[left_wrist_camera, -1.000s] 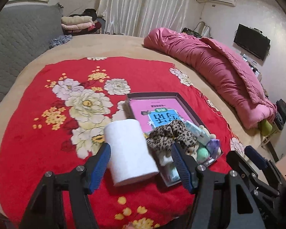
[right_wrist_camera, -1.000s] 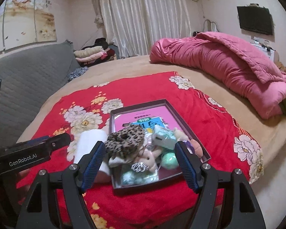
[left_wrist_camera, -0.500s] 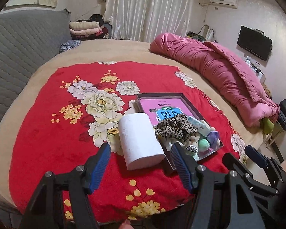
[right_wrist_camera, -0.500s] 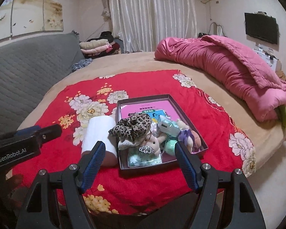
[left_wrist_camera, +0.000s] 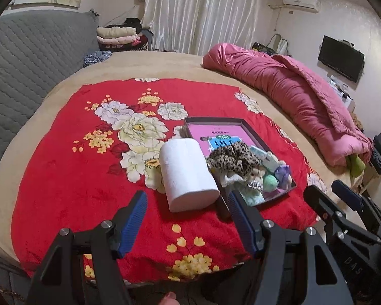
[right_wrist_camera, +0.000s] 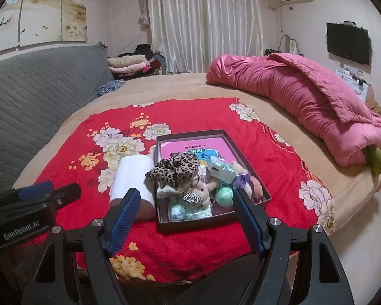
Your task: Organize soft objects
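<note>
Grippers, left (left_wrist_camera: 188, 222) and right (right_wrist_camera: 186, 218), both spread wide, empty, short of tray (right_wrist_camera: 190, 225). Scrunchie (right_wrist_camera: 175, 169) and plush toys piled inside; roll (left_wrist_camera: 188, 175) beside it on blanket. Sorting looks nearly complete.

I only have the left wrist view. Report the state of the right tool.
Observer: The right tool is open, with nothing between its jaws.
Operator: Tell me what lies at the tray's near wall.
Observer: A clear packet of pale green stuff lies inside the tray, against that wall.
Operator: Read any label on my left tool.
Observer: The right wrist view shows GenRobot.AI printed on the side of the left tool.
</note>
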`<act>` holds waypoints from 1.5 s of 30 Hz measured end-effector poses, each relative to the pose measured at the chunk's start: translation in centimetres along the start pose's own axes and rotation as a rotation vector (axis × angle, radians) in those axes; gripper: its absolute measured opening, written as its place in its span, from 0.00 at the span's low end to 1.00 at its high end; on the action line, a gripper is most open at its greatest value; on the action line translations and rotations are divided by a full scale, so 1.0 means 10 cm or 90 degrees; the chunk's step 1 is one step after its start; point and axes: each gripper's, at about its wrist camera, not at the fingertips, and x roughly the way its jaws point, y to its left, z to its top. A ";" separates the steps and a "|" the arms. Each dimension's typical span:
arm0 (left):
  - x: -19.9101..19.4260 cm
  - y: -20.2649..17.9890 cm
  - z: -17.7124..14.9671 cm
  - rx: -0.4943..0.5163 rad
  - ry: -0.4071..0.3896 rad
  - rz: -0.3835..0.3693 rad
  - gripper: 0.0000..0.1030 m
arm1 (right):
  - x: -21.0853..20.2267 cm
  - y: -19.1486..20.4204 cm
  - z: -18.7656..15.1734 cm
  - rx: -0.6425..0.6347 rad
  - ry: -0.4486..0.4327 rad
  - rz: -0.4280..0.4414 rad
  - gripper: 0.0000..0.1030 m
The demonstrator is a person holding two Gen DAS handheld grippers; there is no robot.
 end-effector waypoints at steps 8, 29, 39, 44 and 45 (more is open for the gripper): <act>0.09 -0.07 -0.09 0.006 0.027 0.009 0.64 | 0.06 -0.08 -0.14 0.027 0.033 0.003 0.74; 0.39 -0.16 -0.23 0.016 0.079 0.027 0.64 | 0.45 -0.35 -0.48 0.087 0.108 -0.031 0.74; 0.52 -0.20 -0.24 0.017 0.089 0.030 0.64 | 0.51 -0.31 -0.53 0.070 0.118 -0.035 0.74; 0.54 -0.22 -0.25 0.019 0.091 0.029 0.64 | 0.49 -0.29 -0.52 0.065 0.113 -0.038 0.74; 0.54 -0.23 -0.25 0.019 0.090 0.029 0.64 | 0.49 -0.28 -0.51 0.064 0.113 -0.039 0.74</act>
